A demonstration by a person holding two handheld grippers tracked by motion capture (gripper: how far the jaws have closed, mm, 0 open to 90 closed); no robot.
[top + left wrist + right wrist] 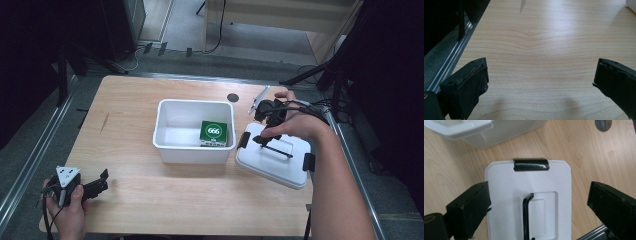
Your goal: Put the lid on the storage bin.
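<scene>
Black padded jaws of the right gripper [537, 202] stand wide apart on either side of the flat white plastic lid [506, 182], with nothing pressed between them. From the right gripper view, the lid's thin black bar handle [526, 216] runs straight up the middle of the gap, and a glossy black latch clip [531, 164] caps the lid's far edge. Seen from the high view, the lid [272, 157] lies on the pale wooden table [150, 200] just right of the open white plastic bin [165, 125], its near corner almost touching the bin's wall. Inside the bin, against its right wall, sits a small green box with a white round label [213, 132].

The step in hand looks like taking the lid by its handle to cover the bin. To do it well, I would lower the jaws so both pads pass under the handle's top, centred along the bar's length so the lid hangs level, then close firmly before lifting. A grip near one end would likely let the lid tip.

Far left of the bin, at the table's front edge, the left gripper [97, 184] rests with its jaws spread over bare wood, holding nothing.
</scene>
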